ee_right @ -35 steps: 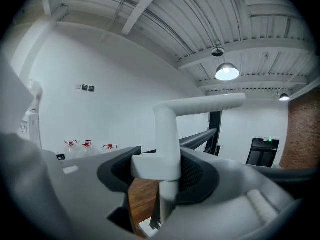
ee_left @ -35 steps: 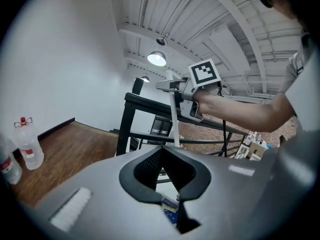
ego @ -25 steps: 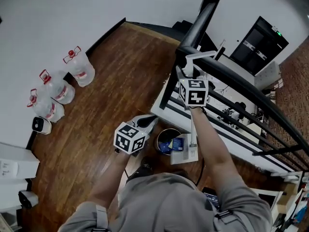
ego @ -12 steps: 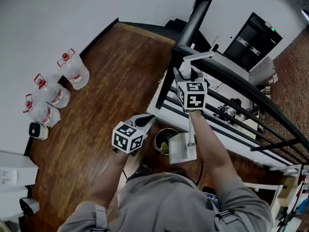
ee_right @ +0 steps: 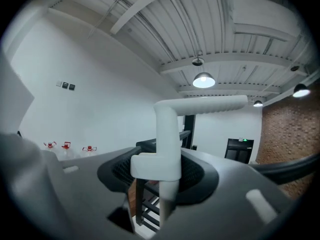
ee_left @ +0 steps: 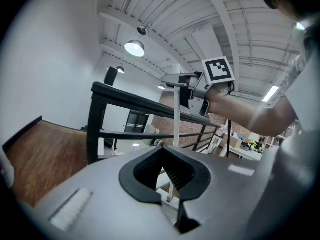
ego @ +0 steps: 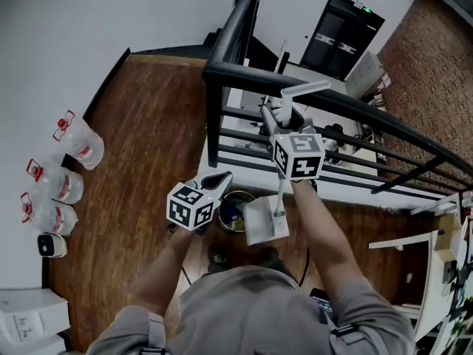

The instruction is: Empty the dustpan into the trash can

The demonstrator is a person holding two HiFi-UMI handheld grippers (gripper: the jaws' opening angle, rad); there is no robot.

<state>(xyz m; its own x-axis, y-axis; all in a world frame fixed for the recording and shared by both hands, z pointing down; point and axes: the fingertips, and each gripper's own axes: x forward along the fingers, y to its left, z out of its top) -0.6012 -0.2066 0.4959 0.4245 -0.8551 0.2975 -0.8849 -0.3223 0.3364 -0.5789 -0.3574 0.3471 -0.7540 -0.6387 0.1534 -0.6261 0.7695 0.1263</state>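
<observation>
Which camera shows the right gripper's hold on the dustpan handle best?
The right gripper view: the white dustpan handle sits close up, clamped between the right gripper's jaws. The head view shows it small from above, its pan by the trash can. The left gripper view shows it from the side, farther off.

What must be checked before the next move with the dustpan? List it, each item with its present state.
1. The right gripper clamped on the dustpan handle: ok.
2. The pan centred over the trash can: not ok; in the head view it covers only the can's right edge.
3. The pan emptied: cannot tell; only its pale flat face shows.
4. The trash can upright and uncovered: ok.
5. The left gripper empty and off the pan: ok; jaws shut, left of the can.
6. The handle's top apart from the black railing: cannot tell.
</observation>
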